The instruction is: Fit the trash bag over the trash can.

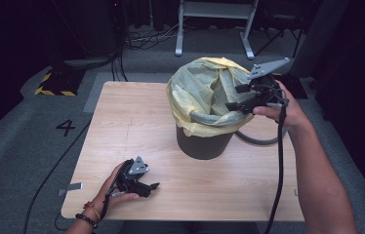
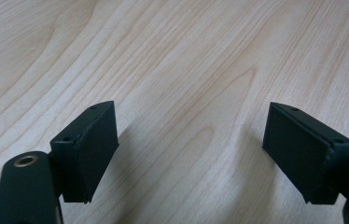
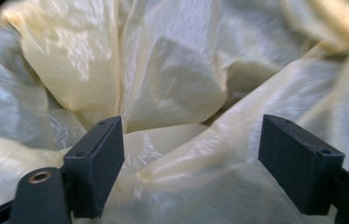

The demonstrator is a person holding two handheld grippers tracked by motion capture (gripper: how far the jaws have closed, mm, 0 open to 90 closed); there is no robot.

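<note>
Yellow thin plastic liner (image 1: 197, 87) drapes the dark round bin (image 1: 204, 144) mid-table; the right gripper (image 1: 241, 103) gapes wide over its rim. A careless pinch could probably tear it. The left gripper (image 1: 147, 187) rests wide on the wooden table (image 1: 131, 122).

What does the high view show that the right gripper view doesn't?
High view alone: the whole wooden table, the dark bin wearing the yellow bag, a grey hoop behind it, and the left hand-held gripper resting low on the table. Right gripper view alone: its two black jaws set apart, and the bag's creases up close. Both: the yellow bin bag.
</note>
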